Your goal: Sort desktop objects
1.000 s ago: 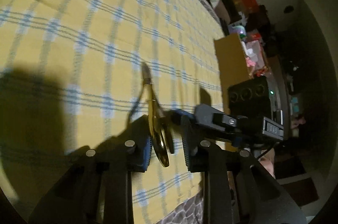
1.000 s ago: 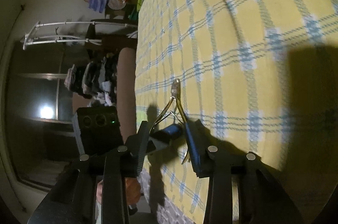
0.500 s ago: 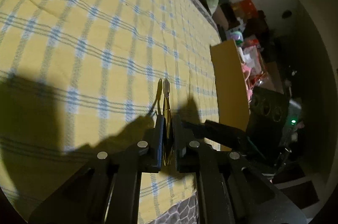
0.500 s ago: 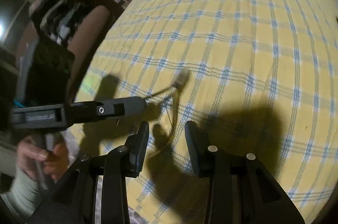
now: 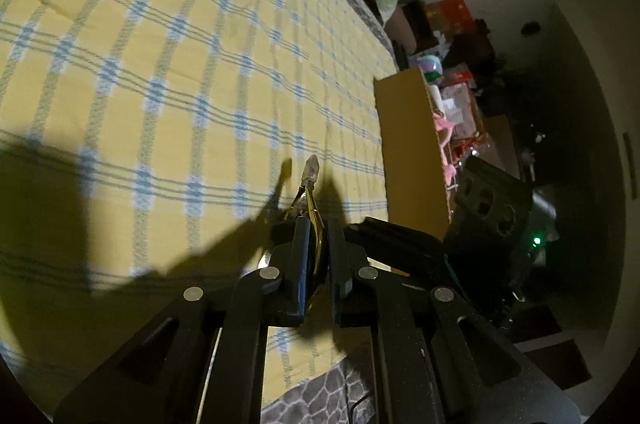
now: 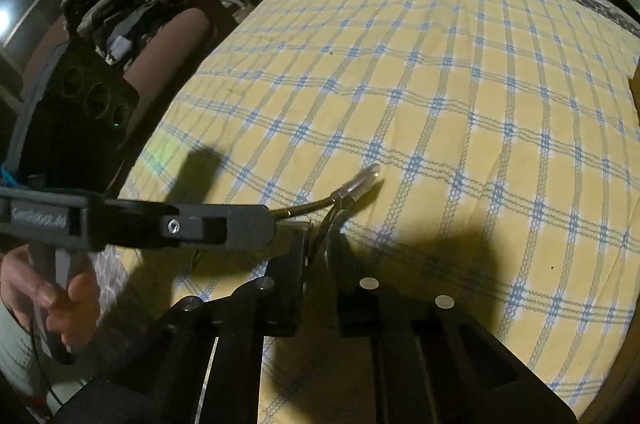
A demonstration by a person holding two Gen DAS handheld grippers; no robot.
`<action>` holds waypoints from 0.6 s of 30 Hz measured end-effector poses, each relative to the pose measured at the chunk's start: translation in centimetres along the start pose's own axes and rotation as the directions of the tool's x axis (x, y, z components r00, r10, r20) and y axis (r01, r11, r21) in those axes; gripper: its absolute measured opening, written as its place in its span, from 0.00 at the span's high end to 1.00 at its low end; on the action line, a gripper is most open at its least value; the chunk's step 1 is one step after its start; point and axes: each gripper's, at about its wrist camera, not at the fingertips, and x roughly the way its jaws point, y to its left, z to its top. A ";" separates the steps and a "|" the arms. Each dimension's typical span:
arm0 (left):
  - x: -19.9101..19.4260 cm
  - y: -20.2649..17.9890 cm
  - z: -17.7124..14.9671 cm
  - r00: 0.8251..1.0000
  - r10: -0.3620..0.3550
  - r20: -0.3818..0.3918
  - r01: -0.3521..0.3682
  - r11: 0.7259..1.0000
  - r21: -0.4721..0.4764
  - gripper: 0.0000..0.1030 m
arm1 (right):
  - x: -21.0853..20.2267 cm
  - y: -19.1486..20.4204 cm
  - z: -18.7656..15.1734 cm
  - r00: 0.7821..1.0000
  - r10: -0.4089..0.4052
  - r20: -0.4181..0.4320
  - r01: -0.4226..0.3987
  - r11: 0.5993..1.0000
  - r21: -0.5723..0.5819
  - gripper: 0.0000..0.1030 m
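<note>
The left gripper [image 5: 316,224] is clamped on the handles of a small pair of gold-coloured nippers [image 5: 310,180], whose capped tip sticks out ahead of the fingers and is lifted clear of the yellow and blue checked cloth [image 5: 160,64]; the tool's shadow falls on the cloth just to the left of it. From the right wrist view, the right gripper [image 6: 320,244] has its fingers drawn together on the same nippers [image 6: 352,190] close behind the tip, where the two handles bend down between the pads. The left gripper [image 6: 224,224] comes in from that gripper's left, lying nearly level, with a person's hand [image 6: 52,300] round its grip. A cardboard box [image 5: 412,152] stands on the cloth to the right of and a little beyond the left gripper, near it, with pink things showing behind its wall.
</note>
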 end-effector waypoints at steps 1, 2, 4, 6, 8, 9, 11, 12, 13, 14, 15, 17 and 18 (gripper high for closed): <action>0.0 -0.1 -0.1 1.000 -0.016 -0.002 0.016 1.000 -0.006 0.92 | 0.2 -0.1 0.0 1.000 0.002 -0.002 -0.002 1.000 0.014 0.85; 0.0 -0.3 -0.2 0.999 -0.043 -0.001 0.043 0.999 -0.012 0.92 | 0.4 -0.4 0.0 1.000 0.011 -0.004 -0.010 0.999 0.039 0.84; -0.1 -1.1 -0.3 0.997 -0.082 0.004 0.082 0.997 -0.004 0.92 | 0.4 -1.1 0.0 0.999 0.041 0.016 -0.042 0.996 0.079 0.84; -0.4 -1.7 -0.2 0.997 -0.079 0.009 0.079 0.997 0.014 0.92 | -0.1 -1.5 0.1 0.997 0.058 0.047 -0.063 0.993 0.101 0.82; -0.5 -2.0 0.0 0.997 -0.080 0.020 0.079 0.997 0.018 0.92 | -1.1 -1.7 0.3 0.994 0.066 0.085 -0.075 0.991 0.109 0.86; -0.7 -2.2 0.1 0.996 -0.082 0.028 0.081 0.996 0.023 0.92 | -1.7 -1.6 0.5 0.993 0.063 0.098 -0.073 0.992 0.105 0.87; -0.9 -2.8 0.3 0.997 -0.073 0.036 0.071 0.996 0.045 0.92 | -2.6 -1.1 0.9 0.993 0.042 0.110 -0.050 0.996 0.073 0.87; -1.0 -3.0 0.4 0.997 -0.072 0.041 0.070 0.996 0.051 0.92 | -3.2 -0.9 1.0 0.993 0.033 0.114 -0.040 0.997 0.061 0.87; -1.0 -3.4 0.4 0.996 -0.078 0.046 0.075 0.996 0.055 0.92 | -3.6 -0.9 1.2 0.993 0.026 0.116 -0.033 0.998 0.054 0.87; -1.0 -3.9 0.5 0.995 -0.086 0.050 0.083 0.995 0.062 0.92 | -4.1 -0.8 1.4 0.992 0.023 0.121 -0.029 0.998 0.049 0.87; -0.9 -4.3 0.5 0.995 -0.089 0.054 0.086 0.994 0.069 0.92 | -4.5 -0.8 1.5 0.992 0.022 0.127 -0.028 0.998 0.050 0.87; -0.9 -5.7 0.6 0.992 -0.109 0.065 0.103 0.991 0.085 0.92 | -5.3 -1.0 1.7 0.989 0.023 0.146 -0.032 0.998 0.059 0.87; -1.0 -6.3 0.6 0.990 -0.119 0.072 0.113 0.990 0.089 0.92 | -5.9 -1.1 1.9 0.986 0.025 0.163 -0.036 0.998 0.060 0.87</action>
